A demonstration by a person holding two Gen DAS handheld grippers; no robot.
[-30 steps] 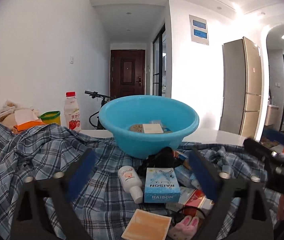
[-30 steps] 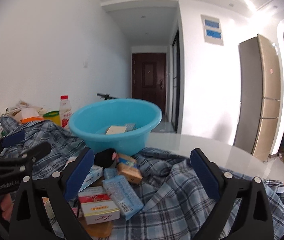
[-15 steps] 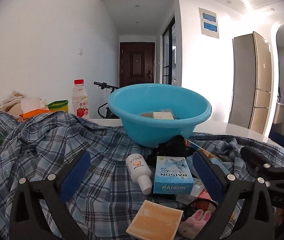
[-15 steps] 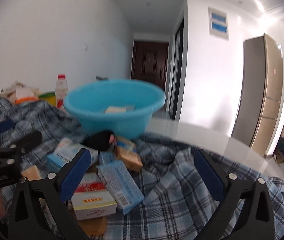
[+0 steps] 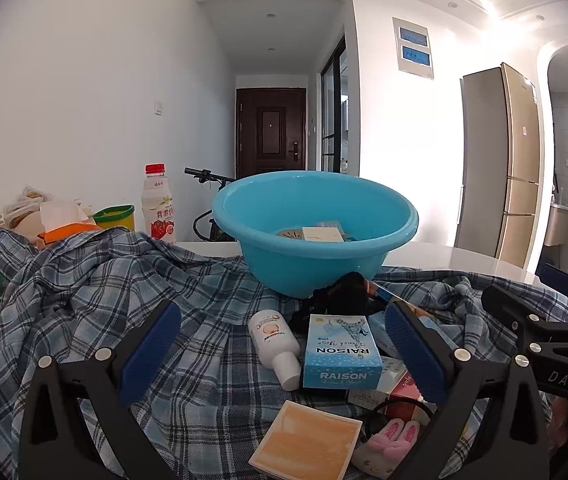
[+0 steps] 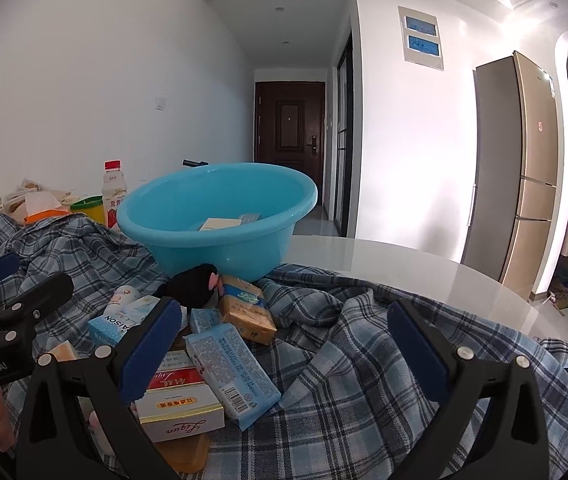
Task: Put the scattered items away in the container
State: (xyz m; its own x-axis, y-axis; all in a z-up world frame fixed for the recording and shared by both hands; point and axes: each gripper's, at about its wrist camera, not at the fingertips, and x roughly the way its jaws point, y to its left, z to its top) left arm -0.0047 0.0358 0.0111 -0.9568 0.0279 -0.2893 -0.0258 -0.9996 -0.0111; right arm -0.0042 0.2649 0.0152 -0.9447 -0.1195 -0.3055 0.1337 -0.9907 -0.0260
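The tidying is at an early stage, by the look of it. The round, glossy blue plastic basin (image 5: pixel 315 236) sits at the back of the white counter (image 6: pixel 383 264) and holds only a few flat packets, one of them cream-coloured. Most items remain scattered in front of it on a rumpled blue plaid cloth (image 5: pixel 84 300).

From left to right, the left wrist view shows the left tool (image 5: pixel 280 350) with its blue-padded jaws spread wide and nothing between them. Beyond it lie a small white plastic bottle (image 5: pixel 276 344) on its side, a pale blue cardboard box (image 5: pixel 339 352) printed "RAISON", a flat orange-faced square card (image 5: pixel 307 440) and a soft pink bunny-eared trinket (image 5: pixel 387 440). A black fuzzy object (image 5: pixel 343 292) rests against the basin's base.

Further right, the right wrist view shows the right tool (image 6: pixel 284 352), also wide open and empty, above a red-and-white carton (image 6: pixel 180 404), a crinkly blue wrapped packet (image 6: pixel 232 372) and a tan wrapped block (image 6: pixel 248 316).
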